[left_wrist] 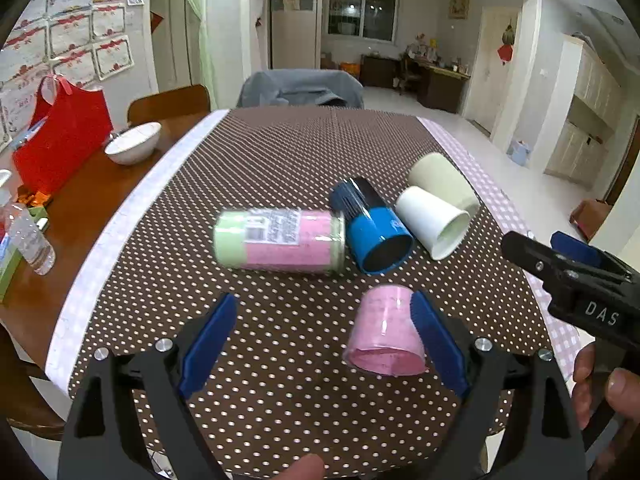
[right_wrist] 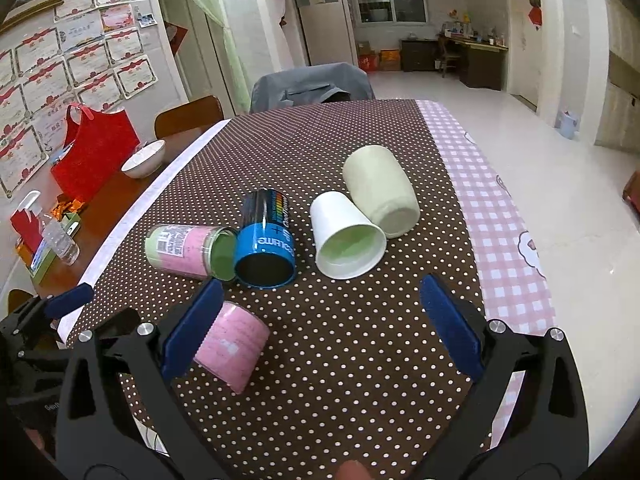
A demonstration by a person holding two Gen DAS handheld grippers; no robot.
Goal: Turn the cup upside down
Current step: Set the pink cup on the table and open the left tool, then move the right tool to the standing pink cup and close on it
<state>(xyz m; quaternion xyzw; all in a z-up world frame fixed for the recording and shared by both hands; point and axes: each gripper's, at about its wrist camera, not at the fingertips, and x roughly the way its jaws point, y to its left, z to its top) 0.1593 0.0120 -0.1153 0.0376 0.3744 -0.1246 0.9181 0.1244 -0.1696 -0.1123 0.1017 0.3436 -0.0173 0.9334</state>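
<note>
Several cups lie on their sides on the dotted brown tablecloth (left_wrist: 280,160): a small pink cup (left_wrist: 386,334) (right_wrist: 232,346), a tall pink-and-green cup (left_wrist: 280,244) (right_wrist: 188,250), a blue-and-black cup (left_wrist: 372,230) (right_wrist: 266,240), a white cup (left_wrist: 434,220) (right_wrist: 346,236) and a pale green cup (left_wrist: 442,182) (right_wrist: 380,190). My left gripper (left_wrist: 326,340) is open and empty; its right finger (left_wrist: 436,344) is beside the small pink cup. My right gripper (right_wrist: 320,328) is open and empty in front of the white cup; its left finger (right_wrist: 192,328) is next to the small pink cup.
A red bag (left_wrist: 60,140), a white bowl (left_wrist: 134,142), and a plastic bottle (left_wrist: 30,240) stand on the wooden table at the left. A grey-covered chair (left_wrist: 300,88) is at the far edge. A pink checked strip (right_wrist: 500,220) runs along the table's right edge.
</note>
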